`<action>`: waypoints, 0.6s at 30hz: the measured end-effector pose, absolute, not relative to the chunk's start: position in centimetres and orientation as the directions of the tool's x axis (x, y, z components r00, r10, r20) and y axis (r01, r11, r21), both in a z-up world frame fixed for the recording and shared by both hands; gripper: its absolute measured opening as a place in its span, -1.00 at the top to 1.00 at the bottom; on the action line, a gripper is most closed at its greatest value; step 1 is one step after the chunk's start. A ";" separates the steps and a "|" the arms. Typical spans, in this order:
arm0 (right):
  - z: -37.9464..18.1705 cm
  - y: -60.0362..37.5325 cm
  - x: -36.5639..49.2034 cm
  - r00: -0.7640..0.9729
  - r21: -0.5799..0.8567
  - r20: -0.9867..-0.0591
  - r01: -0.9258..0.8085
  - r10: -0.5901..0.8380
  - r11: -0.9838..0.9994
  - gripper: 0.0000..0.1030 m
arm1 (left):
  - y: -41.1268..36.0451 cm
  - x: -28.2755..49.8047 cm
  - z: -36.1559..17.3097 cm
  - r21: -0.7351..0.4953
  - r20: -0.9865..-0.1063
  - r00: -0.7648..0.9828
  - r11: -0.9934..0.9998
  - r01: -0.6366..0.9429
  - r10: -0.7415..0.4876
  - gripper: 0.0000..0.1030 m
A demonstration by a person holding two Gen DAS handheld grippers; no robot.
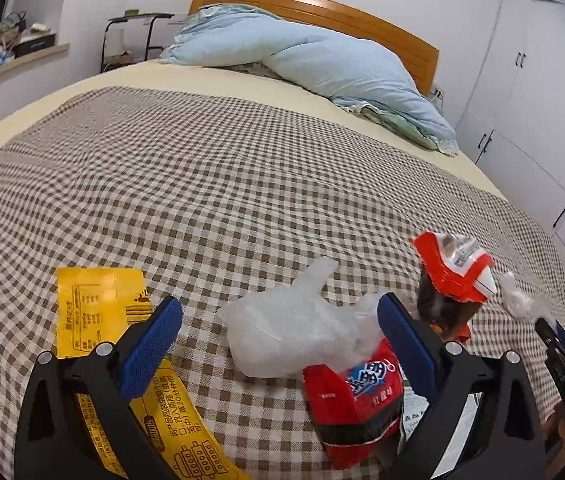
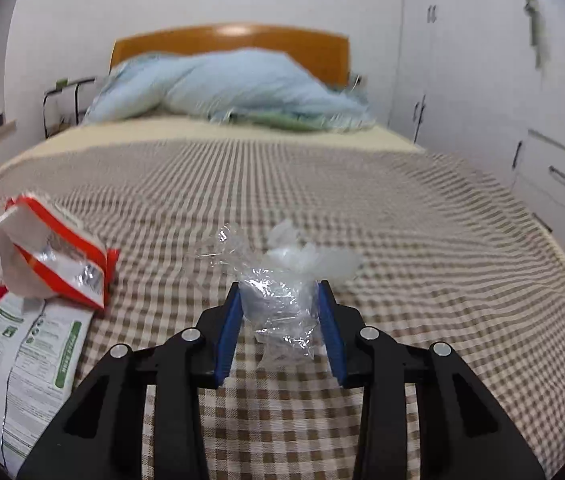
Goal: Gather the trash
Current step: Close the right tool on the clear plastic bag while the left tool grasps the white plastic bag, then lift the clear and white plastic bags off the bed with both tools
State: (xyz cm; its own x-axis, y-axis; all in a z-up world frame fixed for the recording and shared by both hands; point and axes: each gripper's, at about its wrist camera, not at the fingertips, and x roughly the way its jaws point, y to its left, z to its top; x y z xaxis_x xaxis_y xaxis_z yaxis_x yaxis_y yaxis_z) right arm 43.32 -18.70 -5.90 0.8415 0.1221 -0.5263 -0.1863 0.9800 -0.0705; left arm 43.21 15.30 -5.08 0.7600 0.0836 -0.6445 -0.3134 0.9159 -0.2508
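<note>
The right gripper [image 2: 278, 300] has its 2 blue pads pressed against either side of a crumpled clear plastic wrap [image 2: 278, 304], which sits on the checked bedspread [image 2: 402, 240]. A whitish piece of the same crinkled plastic pokes out just past the fingertips. The wrap bulges between the pads, so this claw is clamped on it.

The left gripper [image 1: 280, 320] stands wide apart with nothing pressed between its pads. Between them, lying on the bedspread, is a white plastic bag [image 1: 286, 332], and touching it at the near right is a red snack packet [image 1: 356, 404]. A yellow wrapper [image 1: 94, 308] lies under and beside the left-hand finger. Beyond the right-hand finger stands an opened orange-and-white packet [image 1: 458, 268], tilted, with silver foil lining visible in the right wrist view. A white-and-green bag [image 2: 22, 360] lies flat just beside it, partly under it.

A blue quilt [image 1: 322, 64] is heaped at the wooden headboard [image 1: 322, 8].
</note>
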 end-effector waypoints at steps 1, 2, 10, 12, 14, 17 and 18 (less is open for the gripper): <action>-5.6 -18.8 43.1 0.851 -0.070 -0.511 -0.183 0.122 0.981 0.28 | 15.5 43.3 -5.2 -0.265 -0.645 0.761 0.913 -0.311 0.072 -0.65; -5.6 -18.9 43.0 0.856 -0.070 -0.501 -0.182 0.124 0.981 0.28 | 15.7 43.3 -5.2 -0.279 -0.647 0.760 0.909 -0.310 0.061 -0.59; -5.5 -19.0 43.4 0.860 -0.060 -0.493 -0.187 0.134 0.981 0.28 | 14.9 43.8 -5.8 -0.279 -0.677 0.735 0.912 -0.301 0.035 0.04; -5.5 -19.0 43.3 0.860 -0.061 -0.492 -0.187 0.133 0.981 0.28 | 14.9 43.7 -5.8 -0.290 -0.674 0.738 0.909 -0.300 0.028 0.25; -5.5 -19.2 43.1 0.862 -0.060 -0.489 -0.186 0.133 0.981 0.28 | 15.0 43.5 -5.8 -0.311 -0.669 0.743 0.901 -0.302 0.018 0.46; -5.5 -19.4 42.8 0.865 -0.059 -0.484 -0.184 0.133 0.981 0.28 | 15.3 42.9 -5.7 -0.334 -0.655 0.755 0.893 -0.301 0.009 0.73; -5.5 -19.4 42.8 0.867 -0.059 -0.481 -0.183 0.133 0.981 0.28 | 15.3 42.8 -5.6 -0.336 -0.652 0.759 0.893 -0.299 0.009 0.78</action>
State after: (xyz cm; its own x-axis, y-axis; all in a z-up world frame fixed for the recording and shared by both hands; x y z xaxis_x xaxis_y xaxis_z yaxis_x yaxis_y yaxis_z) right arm 42.78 -19.39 -5.47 0.8665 0.1333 -0.4810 -0.1835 0.9813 -0.0586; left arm 42.80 15.32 -5.64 0.7586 0.0094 -0.6515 -0.2995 0.8931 -0.3358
